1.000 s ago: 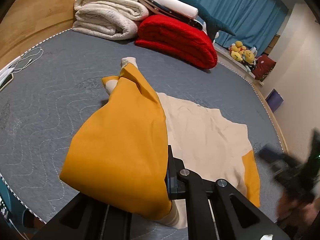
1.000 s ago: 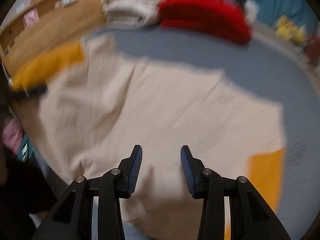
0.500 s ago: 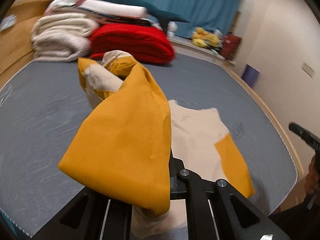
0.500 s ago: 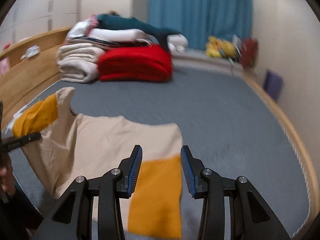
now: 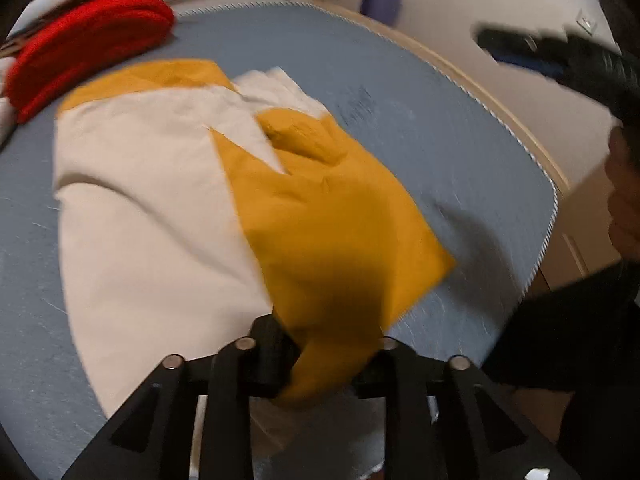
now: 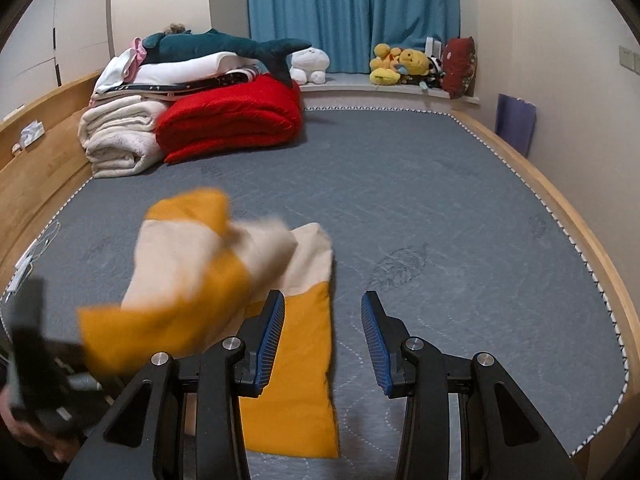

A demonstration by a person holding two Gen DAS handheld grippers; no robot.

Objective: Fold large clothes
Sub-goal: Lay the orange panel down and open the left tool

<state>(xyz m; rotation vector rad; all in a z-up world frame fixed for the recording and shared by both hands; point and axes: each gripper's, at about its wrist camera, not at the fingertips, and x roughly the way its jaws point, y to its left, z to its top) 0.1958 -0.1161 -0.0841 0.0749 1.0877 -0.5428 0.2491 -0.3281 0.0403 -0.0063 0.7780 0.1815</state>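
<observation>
You're mid-fold: the left gripper (image 5: 320, 360) has the garment (image 5: 160, 220)'s mustard sleeve between jaws that have just been opening, cloth lying lower centre of frame on the mattress (image 6: 440, 200). Right gripper (image 6: 323, 340) is released, empty. Next: let go w/ left, flatten the fold. No readable labels

A home bedroom: a grey quilted bed (image 6: 440, 208) carries folded blankets (image 6: 228, 120) at its head, with plush toys (image 6: 396, 64) beyond it under blue curtains (image 6: 352, 12).
</observation>
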